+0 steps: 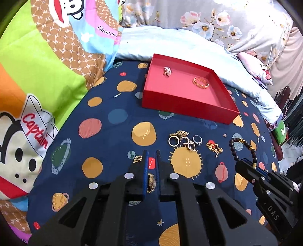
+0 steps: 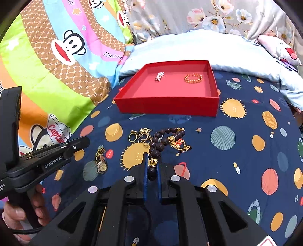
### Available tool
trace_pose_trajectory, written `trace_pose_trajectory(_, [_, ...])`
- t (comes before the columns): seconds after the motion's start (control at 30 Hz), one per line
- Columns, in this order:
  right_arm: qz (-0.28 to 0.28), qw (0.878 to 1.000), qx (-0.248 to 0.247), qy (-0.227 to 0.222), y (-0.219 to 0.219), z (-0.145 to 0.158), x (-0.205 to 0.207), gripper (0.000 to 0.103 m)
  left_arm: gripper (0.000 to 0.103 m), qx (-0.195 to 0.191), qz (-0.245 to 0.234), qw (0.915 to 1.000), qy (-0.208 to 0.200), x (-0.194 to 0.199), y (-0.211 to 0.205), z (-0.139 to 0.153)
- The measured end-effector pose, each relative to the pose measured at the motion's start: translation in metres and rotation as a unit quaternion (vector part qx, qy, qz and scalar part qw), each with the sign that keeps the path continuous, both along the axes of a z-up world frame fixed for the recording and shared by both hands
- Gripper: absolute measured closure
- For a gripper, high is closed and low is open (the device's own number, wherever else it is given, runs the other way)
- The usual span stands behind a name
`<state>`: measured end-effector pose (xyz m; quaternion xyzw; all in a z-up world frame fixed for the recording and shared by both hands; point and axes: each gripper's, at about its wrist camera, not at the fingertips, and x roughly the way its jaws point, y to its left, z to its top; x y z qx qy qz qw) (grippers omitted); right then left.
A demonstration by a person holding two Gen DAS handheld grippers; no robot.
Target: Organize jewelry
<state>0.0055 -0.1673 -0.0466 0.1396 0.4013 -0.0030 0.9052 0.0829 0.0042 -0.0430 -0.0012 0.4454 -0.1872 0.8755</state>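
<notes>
A red tray [image 1: 181,105] [image 2: 166,105] lies on the bed and holds a pearl piece [image 1: 167,71] [image 2: 159,76] and a gold bangle [image 1: 200,82] [image 2: 193,77]. In front of it lie several rings [image 1: 181,141] [image 2: 141,136] and a gold chain [image 1: 214,148] [image 2: 180,146]. My left gripper [image 1: 152,151] has its jaws narrowly apart around a gold watch [image 1: 151,182] [image 2: 101,160] lying on the sheet; I cannot tell if it grips it. My right gripper [image 2: 152,154] [image 1: 246,162] is shut on a dark bead bracelet [image 2: 161,143] [image 1: 244,149].
The navy planet-print sheet [image 1: 106,143] [image 2: 246,151] covers the bed. A cartoon monkey quilt [image 1: 37,79] [image 2: 47,66] rises on the left. A pale blue pillow [image 1: 180,45] [image 2: 189,45] and floral bedding [image 2: 208,17] lie behind the tray.
</notes>
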Motion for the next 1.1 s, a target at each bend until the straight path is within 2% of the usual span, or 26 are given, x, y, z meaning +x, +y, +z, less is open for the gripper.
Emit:
trace_pose_trajectory(0.2, [-0.007, 1.0, 0.003, 0.005, -0.005, -0.005, -0.004, 0.096, 0.096, 0.001, 0.012, 0.9997, 0.019, 0.005, 0.011, -0.011])
trace_pose_trajectory(0.27, [-0.009, 1.0, 0.007, 0.01, -0.006, -0.009, -0.005, 0.096, 0.086, 0.011, 0.011, 0.9994, 0.032, 0.006, 0.014, -0.023])
trace_pose_trajectory(0.3, [-0.01, 1.0, 0.009, 0.013, -0.006, -0.011, -0.005, 0.096, 0.074, 0.017, 0.014, 0.9991, 0.037, 0.007, 0.015, -0.029])
trace_pose_trajectory(0.33, [-0.011, 1.0, 0.011, 0.014, -0.006, -0.013, -0.005, 0.096, 0.068, 0.022, 0.02, 0.9987, 0.042, 0.006, 0.017, -0.036])
trace_pose_trajectory(0.5, [-0.008, 1.0, 0.014, 0.019, -0.004, -0.018, -0.003, 0.096, 0.063, 0.014, 0.024, 0.9975, 0.065, 0.006, 0.017, -0.054])
trace_pose_trajectory(0.7, [-0.01, 1.0, 0.017, 0.021, -0.005, -0.021, -0.001, 0.096, 0.059, 0.002, 0.017, 0.9977, 0.066, 0.007, 0.009, -0.052])
trace_pose_trajectory(0.83, [-0.013, 0.999, 0.02, 0.023, -0.007, -0.023, 0.0, 0.096, 0.051, -0.01, 0.009, 0.9972, 0.074, 0.005, 0.002, -0.051])
trace_pose_trajectory(0.97, [-0.014, 0.999, 0.021, 0.023, -0.009, -0.023, 0.0, 0.096, 0.05, -0.017, 0.004, 0.9968, 0.077, 0.002, -0.004, -0.048])
trace_pose_trajectory(1.1, [-0.018, 0.999, 0.023, 0.022, -0.013, -0.023, 0.0, 0.096, 0.041, -0.023, -0.008, 0.9972, 0.07, -0.005, -0.012, -0.042])
